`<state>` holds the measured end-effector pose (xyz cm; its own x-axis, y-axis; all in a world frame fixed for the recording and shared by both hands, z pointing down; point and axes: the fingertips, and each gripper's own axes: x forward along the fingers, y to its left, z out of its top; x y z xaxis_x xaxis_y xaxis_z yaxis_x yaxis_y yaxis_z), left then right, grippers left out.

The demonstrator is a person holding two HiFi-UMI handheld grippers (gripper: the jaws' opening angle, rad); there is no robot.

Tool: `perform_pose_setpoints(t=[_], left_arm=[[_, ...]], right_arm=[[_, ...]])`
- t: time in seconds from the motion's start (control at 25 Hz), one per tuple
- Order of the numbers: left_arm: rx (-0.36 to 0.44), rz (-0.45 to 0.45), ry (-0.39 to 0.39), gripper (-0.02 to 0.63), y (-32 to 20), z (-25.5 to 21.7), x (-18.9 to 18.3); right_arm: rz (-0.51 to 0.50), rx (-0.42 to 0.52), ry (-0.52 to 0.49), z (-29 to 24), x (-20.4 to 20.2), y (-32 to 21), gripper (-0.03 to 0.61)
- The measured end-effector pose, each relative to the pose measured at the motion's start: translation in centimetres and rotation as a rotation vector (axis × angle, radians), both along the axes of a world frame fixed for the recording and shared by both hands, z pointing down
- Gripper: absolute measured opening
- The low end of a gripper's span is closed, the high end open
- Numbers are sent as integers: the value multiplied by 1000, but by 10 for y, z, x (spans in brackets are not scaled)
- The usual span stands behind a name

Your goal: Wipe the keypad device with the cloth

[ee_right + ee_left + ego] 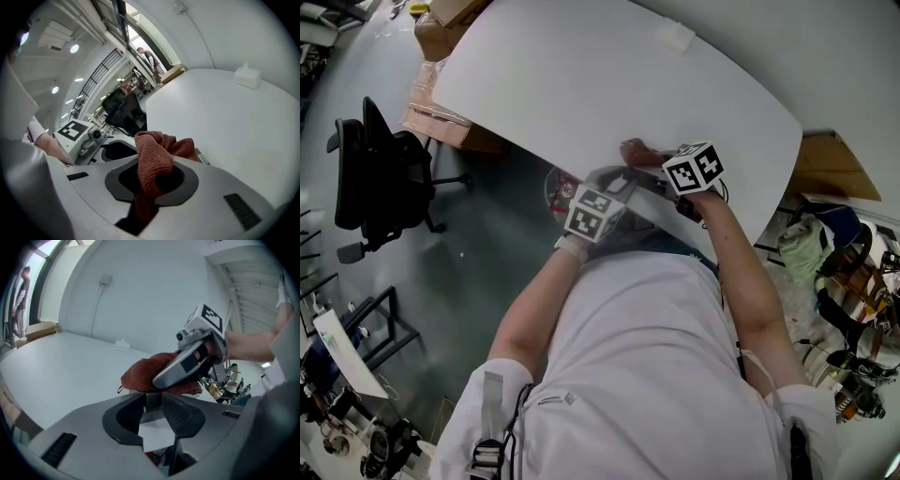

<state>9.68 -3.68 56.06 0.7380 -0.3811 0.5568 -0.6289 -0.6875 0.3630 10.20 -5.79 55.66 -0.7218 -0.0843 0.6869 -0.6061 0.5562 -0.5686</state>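
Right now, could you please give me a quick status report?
Left gripper shut on keypad device. Right gripper shut on cloth, cloth over the device. Nothing in the way.

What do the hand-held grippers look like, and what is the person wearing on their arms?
The left hand-held gripper and the right hand-held gripper are smooth light grey shells with black pads at the jaws. Each carries a white cube printed with black square markers: the left cube and the right cube. The person wears a white T-shirt with short sleeves, so the forearms are bare.

Bright, even light; fisheye edges darkened and warped.
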Motion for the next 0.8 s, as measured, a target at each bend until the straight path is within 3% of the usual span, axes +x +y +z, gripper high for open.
perform_pose_setpoints(t=[0.2,0.36,0.52,0.8], left_arm=[[-4,16,6,126,-1,0,-2],[-17,50,17,126,-5,2,1],[-22,102,35,108,-5,0,-4],[48,155,181,61,-6,-66,-18]], right_arm=[[7,-4,-78,-13,-5,4,58],[86,56,-113,-29,2,1,58],[257,179,-104,-51,21,-8,58],[618,409,-156,-111,62,-1,58]])
